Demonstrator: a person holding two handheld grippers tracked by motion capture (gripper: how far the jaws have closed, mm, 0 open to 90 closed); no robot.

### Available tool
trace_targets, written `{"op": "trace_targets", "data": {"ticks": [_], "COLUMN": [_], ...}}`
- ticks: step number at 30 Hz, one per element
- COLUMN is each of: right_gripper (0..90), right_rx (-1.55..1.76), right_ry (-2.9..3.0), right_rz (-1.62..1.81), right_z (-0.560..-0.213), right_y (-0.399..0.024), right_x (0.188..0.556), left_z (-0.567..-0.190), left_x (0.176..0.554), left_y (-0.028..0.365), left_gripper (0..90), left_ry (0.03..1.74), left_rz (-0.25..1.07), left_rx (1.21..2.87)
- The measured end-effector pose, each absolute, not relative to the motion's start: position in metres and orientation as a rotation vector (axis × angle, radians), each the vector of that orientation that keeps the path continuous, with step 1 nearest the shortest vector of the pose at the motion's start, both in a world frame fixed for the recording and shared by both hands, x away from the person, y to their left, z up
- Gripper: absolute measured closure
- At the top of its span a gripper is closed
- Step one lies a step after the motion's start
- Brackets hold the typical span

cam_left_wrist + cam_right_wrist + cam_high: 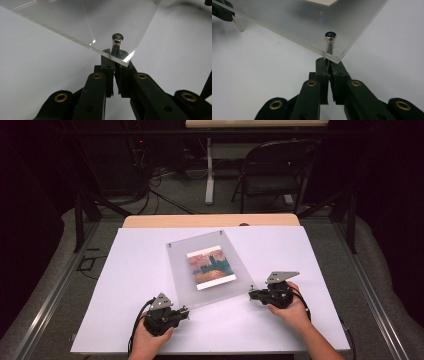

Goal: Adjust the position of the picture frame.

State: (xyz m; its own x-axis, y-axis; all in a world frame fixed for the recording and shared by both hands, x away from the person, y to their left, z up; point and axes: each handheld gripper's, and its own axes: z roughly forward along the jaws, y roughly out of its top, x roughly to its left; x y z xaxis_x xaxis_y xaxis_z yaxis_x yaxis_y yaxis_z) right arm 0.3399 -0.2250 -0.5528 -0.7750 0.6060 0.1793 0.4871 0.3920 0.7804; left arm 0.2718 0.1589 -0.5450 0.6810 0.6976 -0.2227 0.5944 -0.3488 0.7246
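Observation:
A clear acrylic panel [210, 270] with a painted print [210, 266] in it lies on the white tabletop [125, 270], turned at a slant. A silver standoff pin passes through each of its two near corners. My left gripper [186, 311] is at the near left corner. In the left gripper view its jaws [115, 56] are shut on the stem of the pin [117, 38], under the panel's corner [87, 22]. My right gripper [251, 294] is at the near right corner, its jaws [328, 63] shut on that corner's pin [330, 35].
The left gripper [222, 11] appears at the top left of the right gripper view. A strip of bare wood [210, 220] edges the table's far side. Beyond it stand a black folding chair [277, 167] and a table leg [209, 175], with cables on the floor.

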Motion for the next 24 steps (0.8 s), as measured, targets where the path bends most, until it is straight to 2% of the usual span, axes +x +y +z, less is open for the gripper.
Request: {"op": "trace_targets", "data": {"ticks": [24], "right_gripper": [85.7], "right_rx": [0.997], "right_ry": [2.525], "right_rz": [1.32], "right_z": [-0.55], "right_y": [-0.219], "right_x": [0.312], "left_z": [-0.545], "left_x": [0.296], "left_y": [0.166], "left_gripper": [85.3], "left_ry": [1.04], "left_rz": [0.208], "left_rx": [2.037]}}
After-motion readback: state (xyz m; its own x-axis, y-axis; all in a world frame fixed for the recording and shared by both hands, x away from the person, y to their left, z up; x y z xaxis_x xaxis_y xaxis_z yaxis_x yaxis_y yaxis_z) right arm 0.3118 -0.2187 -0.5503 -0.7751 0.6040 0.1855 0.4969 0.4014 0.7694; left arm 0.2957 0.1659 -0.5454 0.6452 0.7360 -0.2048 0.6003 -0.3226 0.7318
